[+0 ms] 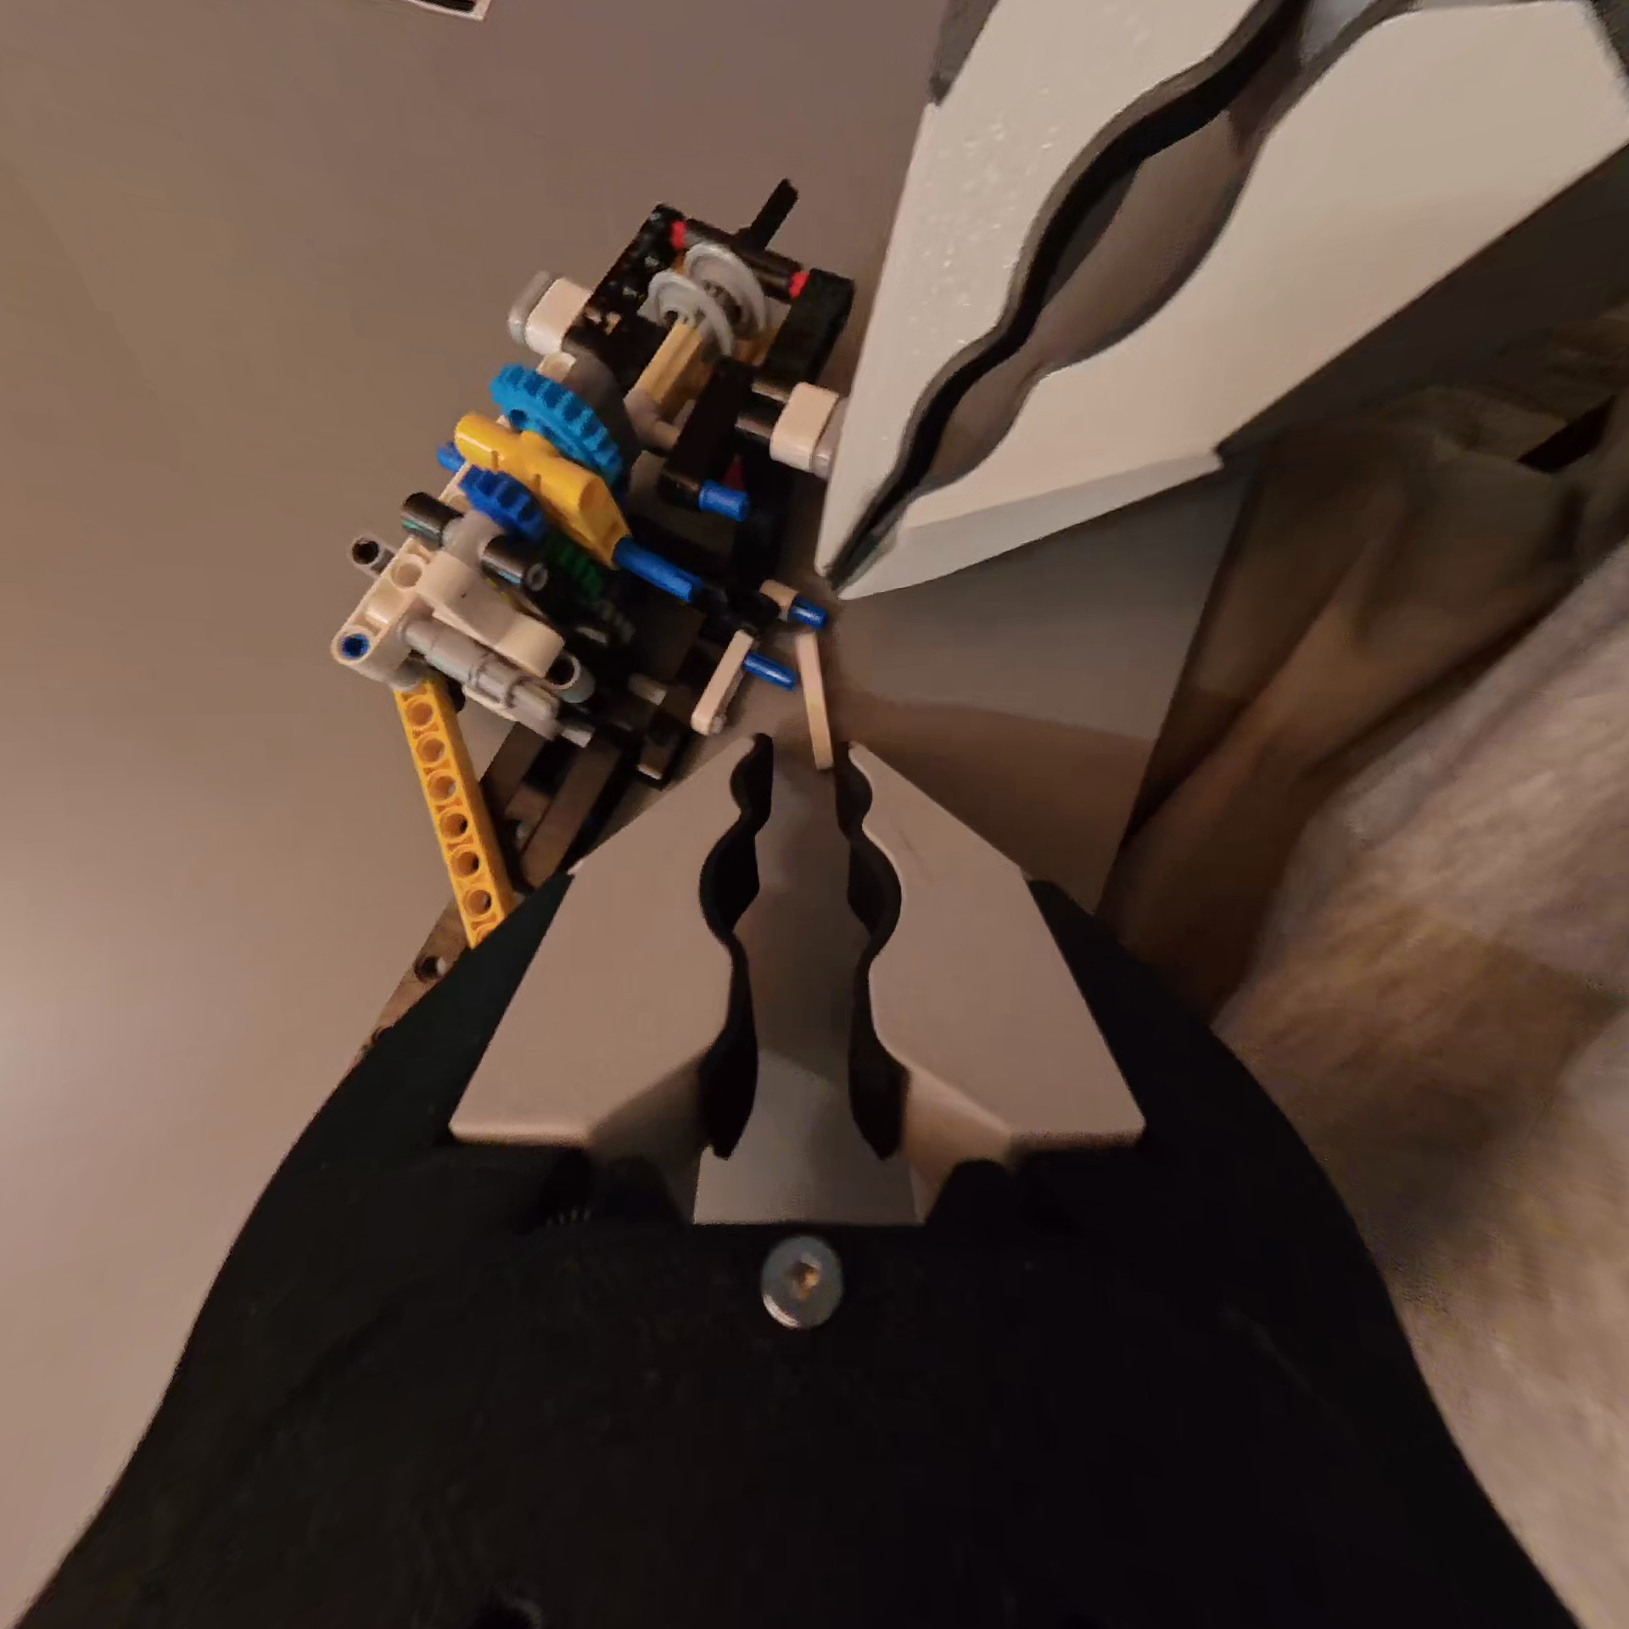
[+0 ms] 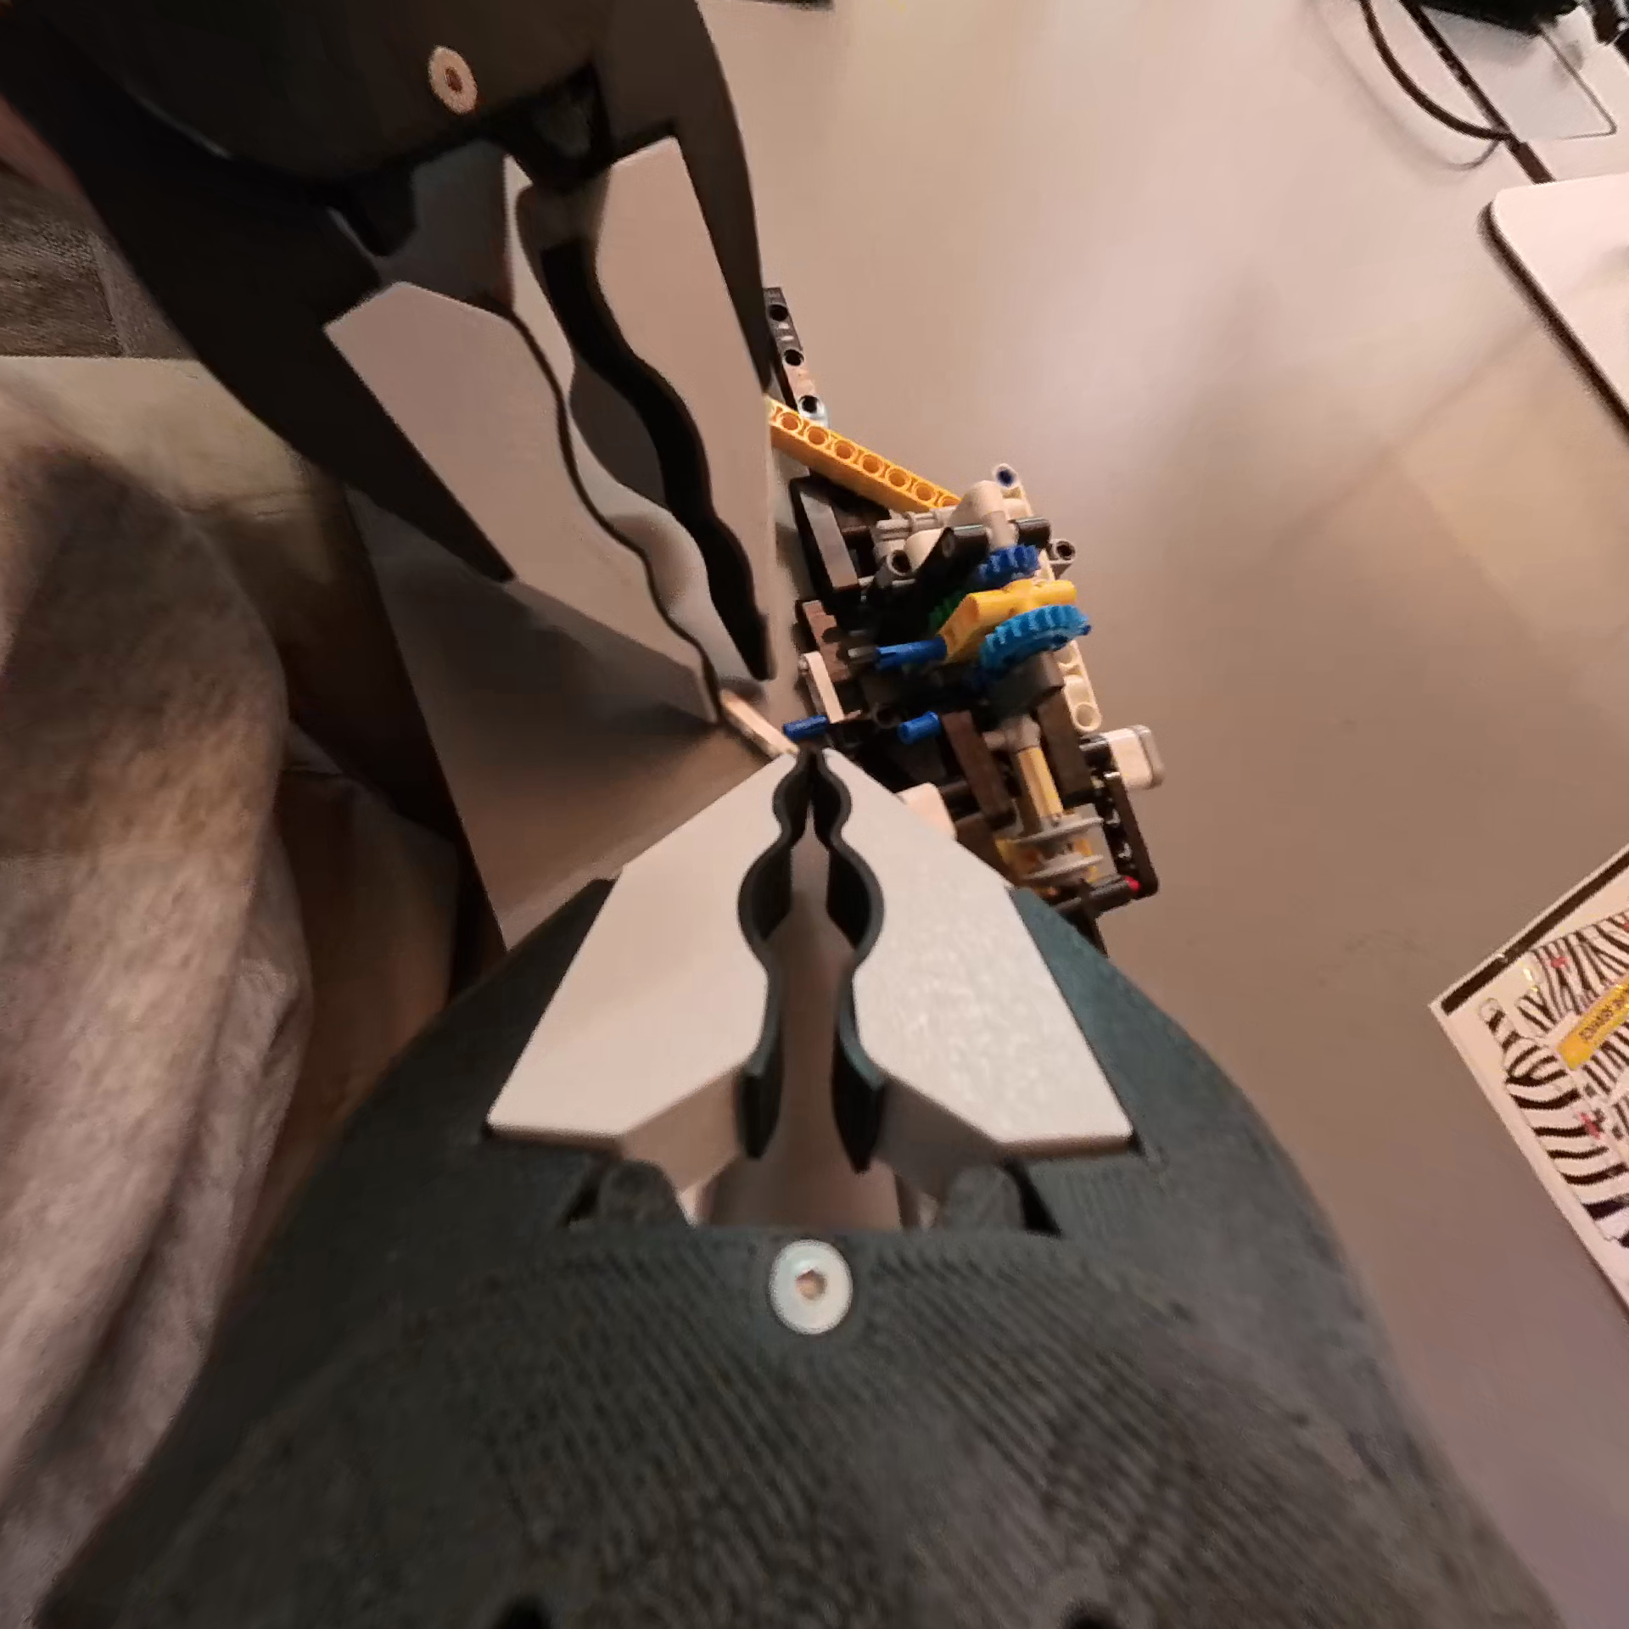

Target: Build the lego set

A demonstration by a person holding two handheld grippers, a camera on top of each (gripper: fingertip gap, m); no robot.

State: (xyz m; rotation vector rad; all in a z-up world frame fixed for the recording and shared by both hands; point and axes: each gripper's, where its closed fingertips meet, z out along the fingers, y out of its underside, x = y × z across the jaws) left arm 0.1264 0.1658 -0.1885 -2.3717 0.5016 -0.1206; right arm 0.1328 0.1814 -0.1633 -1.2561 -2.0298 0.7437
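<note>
The partly built Lego model (image 1: pixel 599 494) lies on the grey table (image 1: pixel 176 617) near its edge. It has blue gears, a yellow beam (image 1: pixel 450 811) and black frames, and also shows in the right wrist view (image 2: pixel 970 652). A thin tan liftarm (image 1: pixel 815 705) hangs off a blue pin on its side. My left gripper (image 1: pixel 804 754) has its jaws a little apart, with the liftarm's free end against one fingertip. My right gripper (image 2: pixel 807 760) is shut, its tip at the liftarm's (image 2: pixel 754 718) other end by the blue pin. I see nothing between its pads.
A printed sheet with a zebra pattern (image 2: pixel 1543 1058) lies at the table's right. A white flat device (image 2: pixel 1569 264) and dark cables (image 2: pixel 1428 79) sit at the far right. Pale fabric (image 2: pixel 132 793) lies beyond the table edge on the left.
</note>
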